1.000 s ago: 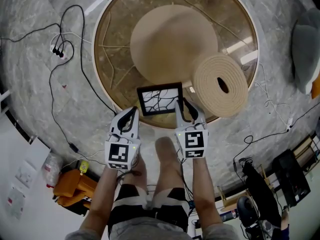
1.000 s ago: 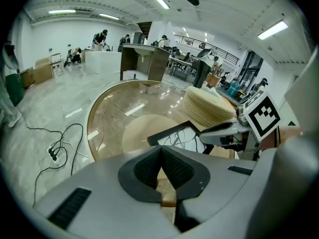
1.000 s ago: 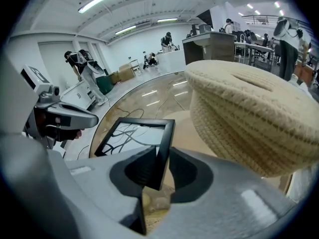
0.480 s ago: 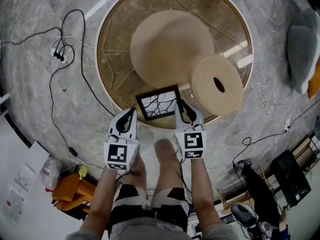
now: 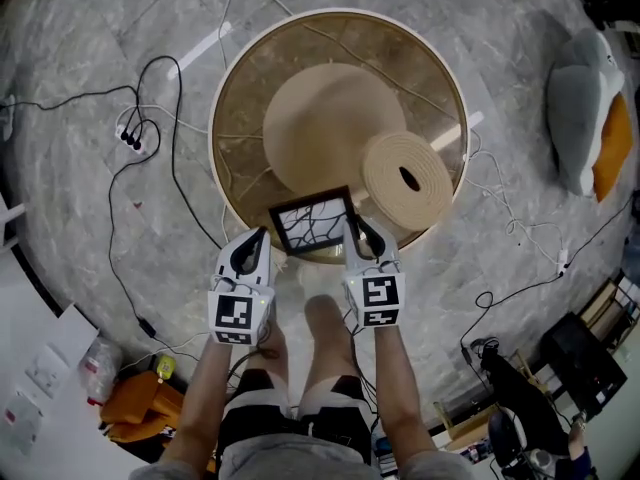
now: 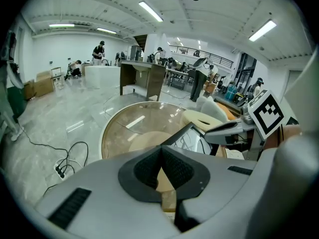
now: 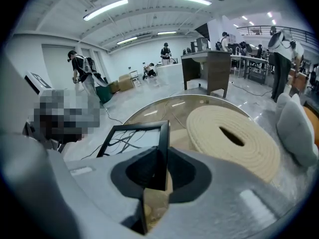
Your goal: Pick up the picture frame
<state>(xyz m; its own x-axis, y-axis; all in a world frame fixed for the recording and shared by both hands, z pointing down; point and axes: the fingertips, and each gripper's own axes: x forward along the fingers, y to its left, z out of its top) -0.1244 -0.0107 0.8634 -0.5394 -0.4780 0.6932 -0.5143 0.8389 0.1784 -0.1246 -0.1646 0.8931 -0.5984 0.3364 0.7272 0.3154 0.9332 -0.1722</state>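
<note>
1. Over the last second both grippers have risen. The picture frame (image 5: 312, 222) has come up with the right gripper (image 5: 358, 226), whose jaws have just been closing on it.
2. The right gripper now pinches the frame's right-hand edge between narrow jaws. The black frame tilts, and its near side hangs over the near rim of the round glass table (image 5: 240, 118).
3. The left gripper (image 5: 260, 238) sits just left of the frame and does not grip it. Its jaws are together with nothing between them.
4. A beige coiled ring (image 5: 405, 180) lies on the table, just right of the frame and farther away.
5. The step in hand looks like the lift itself, with the frame seemingly clear of the glass.
6. The next move calls for a steady rise and a firm pinch, since a frame held by one edge may pivot or slip.
</note>
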